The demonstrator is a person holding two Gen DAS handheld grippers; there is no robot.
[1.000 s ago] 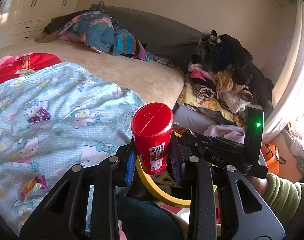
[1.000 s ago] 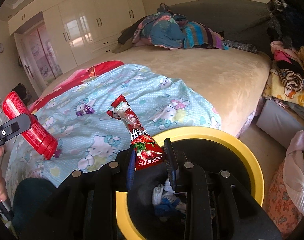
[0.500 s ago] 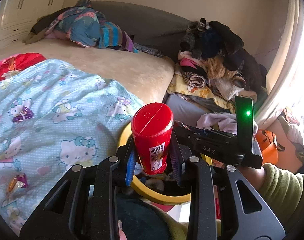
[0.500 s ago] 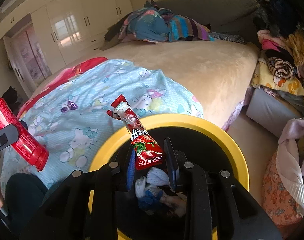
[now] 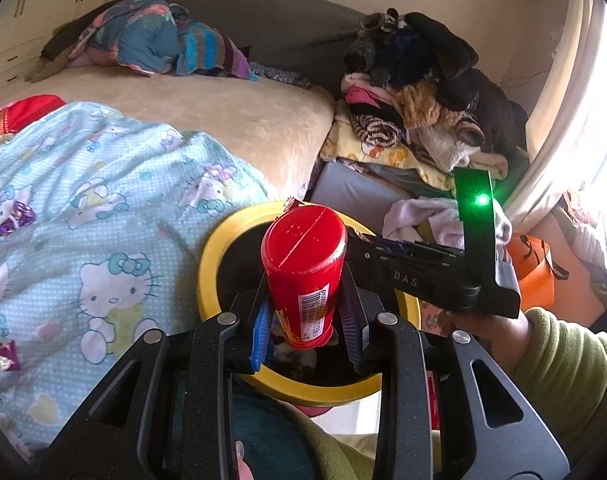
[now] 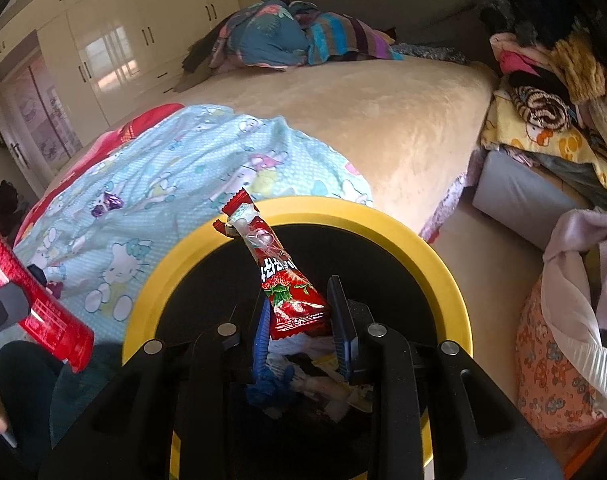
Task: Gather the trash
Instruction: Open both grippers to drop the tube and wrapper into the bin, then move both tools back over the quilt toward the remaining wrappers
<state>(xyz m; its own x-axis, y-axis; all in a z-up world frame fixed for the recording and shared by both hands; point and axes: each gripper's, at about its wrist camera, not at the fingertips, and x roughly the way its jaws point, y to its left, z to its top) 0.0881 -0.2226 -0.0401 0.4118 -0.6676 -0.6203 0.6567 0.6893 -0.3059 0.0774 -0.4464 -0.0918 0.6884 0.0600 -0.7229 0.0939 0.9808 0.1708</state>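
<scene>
**Trash held in both grippers above the yellow-rimmed bin**

Trash item one is a red canister (image 5: 303,272) with a red cap and a barcode label, clamped between the blue pads of the left gripper (image 5: 306,320). Its jaws stand narrow, pressed on the canister's sides. The canister points up and away from the camera, directly over the mouth of the bin (image 5: 211,268) in the left wrist view.

Trash item two is a red snack wrapper (image 6: 279,280) printed with strawberries. The right gripper (image 6: 301,320) pinches its lower end between narrow jaws — the crimped top end leans up and to the left, over the far rim of the bin. Inside the bin, below the jaws, lie crumpled pieces in white, blue and pale yellow; what they are cannot be told.

A green sleeve (image 5: 563,352) shows at the right of the left wrist view, behind the right gripper's body.

Beyond the bin lies the bed, covered near the bin by a pale blue cartoon-cat sheet (image 6: 175,184). Two small purple-and-gold candy wrappers (image 5: 13,218) rest on that sheet, well left of the bin. Farther off — a beige blanket (image 6: 383,120), then a heap of colourful clothes (image 6: 287,36) at the head. To the right stands a pile of folded laundry (image 5: 415,112). White wardrobes (image 6: 115,52) line the far left wall.
</scene>
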